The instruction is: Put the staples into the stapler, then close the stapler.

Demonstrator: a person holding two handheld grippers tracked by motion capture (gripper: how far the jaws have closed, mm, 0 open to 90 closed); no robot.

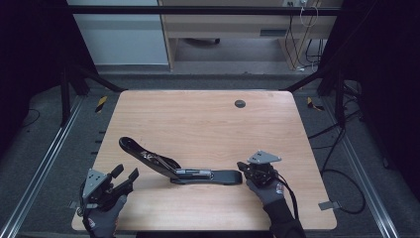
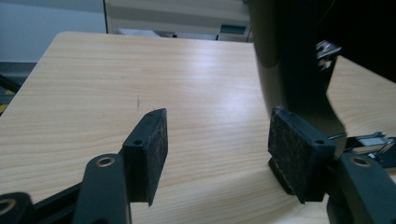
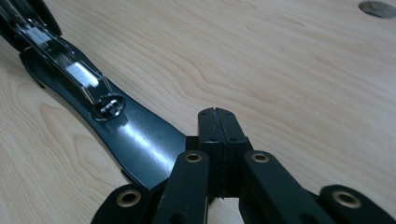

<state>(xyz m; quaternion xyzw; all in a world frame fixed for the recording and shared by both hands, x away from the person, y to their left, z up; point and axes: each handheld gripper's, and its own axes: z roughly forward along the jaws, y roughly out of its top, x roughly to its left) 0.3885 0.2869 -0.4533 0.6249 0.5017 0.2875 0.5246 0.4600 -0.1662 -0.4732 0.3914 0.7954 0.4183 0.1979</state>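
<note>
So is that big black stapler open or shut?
Open. The stapler has its top arm tilted up off the flat base on the table, with the metal staple channel showing.

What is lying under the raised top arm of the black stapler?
Under the raised arm of the stapler the flat black base lies on the wooden table, with a metal staple channel near the hinge. What is inside that channel cannot be seen.

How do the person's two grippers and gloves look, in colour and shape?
Both grippers, left gripper and right gripper, are black with grey three-cornered plates on top, brass-coloured rivets and flat rough pads. The gloves are grey; a black cable trails from the right gripper.
</note>
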